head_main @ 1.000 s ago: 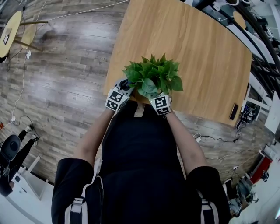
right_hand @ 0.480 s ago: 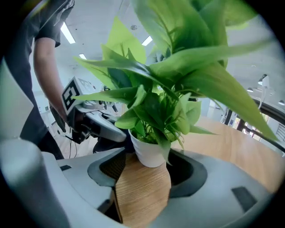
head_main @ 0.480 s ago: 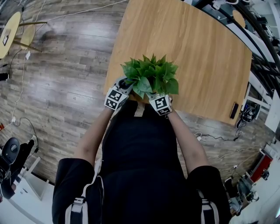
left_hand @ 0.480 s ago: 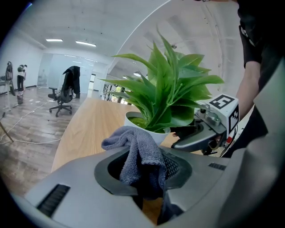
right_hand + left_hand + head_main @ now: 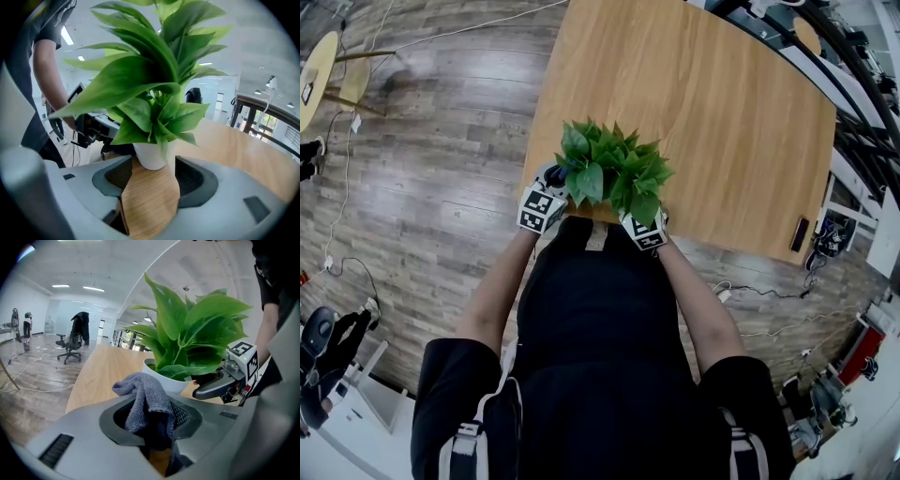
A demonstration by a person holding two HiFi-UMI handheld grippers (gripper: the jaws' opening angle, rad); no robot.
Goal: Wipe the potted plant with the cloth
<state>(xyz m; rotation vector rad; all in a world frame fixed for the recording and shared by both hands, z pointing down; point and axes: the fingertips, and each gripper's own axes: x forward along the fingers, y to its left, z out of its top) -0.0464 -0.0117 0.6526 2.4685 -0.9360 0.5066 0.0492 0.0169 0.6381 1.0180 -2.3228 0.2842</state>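
Note:
A potted plant (image 5: 609, 171) with broad green leaves in a white pot (image 5: 165, 381) stands near the front edge of the wooden table (image 5: 722, 103). My left gripper (image 5: 150, 414) is shut on a bunched grey cloth (image 5: 146, 399), just left of the pot. My right gripper (image 5: 150, 180) is open on the other side, with the pot (image 5: 152, 157) at its jaw tips and bare wood between the jaws. In the head view the left gripper (image 5: 540, 204) and the right gripper (image 5: 643, 231) flank the plant, and leaves hide their tips.
The table's front edge (image 5: 581, 217) runs right beside both grippers, with the person's torso close behind it. A small dark object (image 5: 800, 234) lies at the table's right edge. Office chairs (image 5: 72, 341) and cables are on the wood floor to the left.
The plant's leaves and both grippers have shifted slightly left in the head view. The left gripper still holds the cloth beside the pot.

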